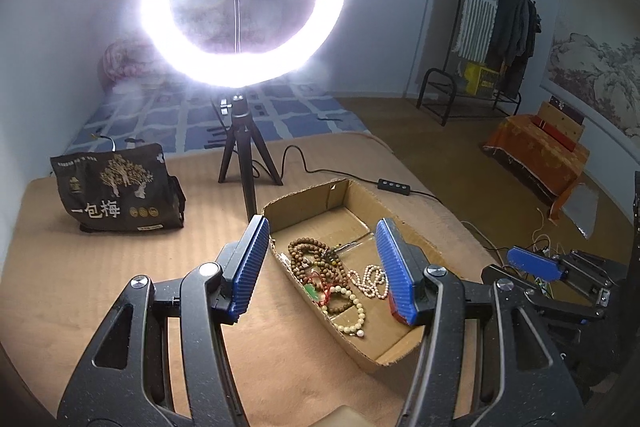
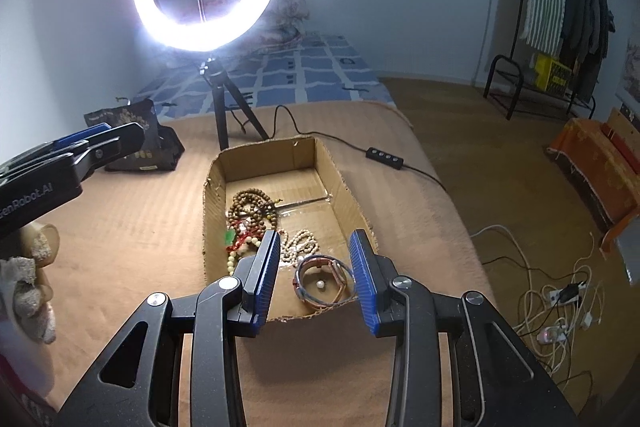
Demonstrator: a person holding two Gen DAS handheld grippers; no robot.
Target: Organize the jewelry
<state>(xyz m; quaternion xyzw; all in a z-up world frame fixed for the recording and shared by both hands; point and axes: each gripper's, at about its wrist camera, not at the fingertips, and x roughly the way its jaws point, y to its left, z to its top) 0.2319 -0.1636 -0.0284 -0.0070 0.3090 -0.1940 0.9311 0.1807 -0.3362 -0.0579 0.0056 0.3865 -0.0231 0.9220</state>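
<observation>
1. Two tongs, both mine, both spread wide and empty: the left tongs (image 1: 324,267) hang over the near left wall of the box (image 2: 340,179), and the right tongs (image 2: 316,277) hang over its near end.
2. All the jewelry sits in that box, on the tan blanket (image 2: 132,227) of the bed, heaped at the near and left part; the far half of the floor looks bare.
3. The brown beads (image 2: 250,203) are a long strand coiled on itself, with a darker strand mixed in. I judge them light and limp. They should drape and swing, and will likely drag neighbours along, since the coils overlap the red cord (image 1: 326,291) and its green pendant (image 1: 311,291).
4. The pearls (image 2: 298,245) look smooth and slippery. I would pinch across two or three bunched loops rather than a single bead, which could roll out of the ribbed pads.
5. The cream bracelet (image 1: 354,311) is a closed ring of larger beads. It seems easy to take by closing across one side of the ring.
6. The strap bracelet (image 2: 322,285) stands stiff in a hoop between my right fingers, so gripping its band flat should hold well.
7. A loose pearl (image 2: 320,284) lies inside that hoop. It is tiny, round and apt to skitter away.
</observation>
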